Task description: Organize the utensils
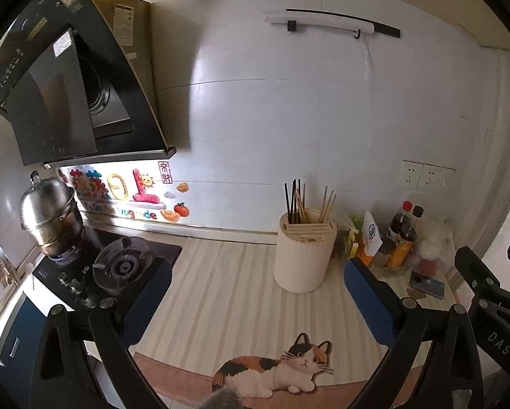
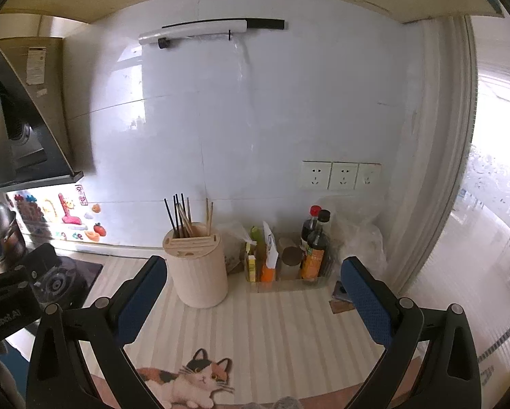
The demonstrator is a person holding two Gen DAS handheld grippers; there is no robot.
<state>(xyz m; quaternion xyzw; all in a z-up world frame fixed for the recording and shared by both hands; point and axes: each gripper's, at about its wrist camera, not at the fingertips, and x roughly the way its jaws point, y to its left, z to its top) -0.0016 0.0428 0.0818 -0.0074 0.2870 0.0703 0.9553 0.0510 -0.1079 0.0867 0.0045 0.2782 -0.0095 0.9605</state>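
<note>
A cream cylindrical utensil holder (image 1: 304, 255) stands on the striped counter mat near the back wall, with several black and wooden chopsticks (image 1: 297, 201) upright in it. It also shows in the right wrist view (image 2: 198, 269), with its chopsticks (image 2: 186, 216). My left gripper (image 1: 256, 296) is open and empty, held above the mat short of the holder. My right gripper (image 2: 255, 296) is open and empty, the holder ahead on its left. The right gripper's body shows at the right edge of the left wrist view (image 1: 493, 293).
A gas stove (image 1: 118, 266) with a steel pot (image 1: 52, 214) is at left under a range hood (image 1: 67, 78). Sauce bottles and packets (image 2: 289, 252) stand by the right wall, a phone (image 1: 427, 284) in front. A cat picture (image 1: 278, 368) marks the mat's near edge.
</note>
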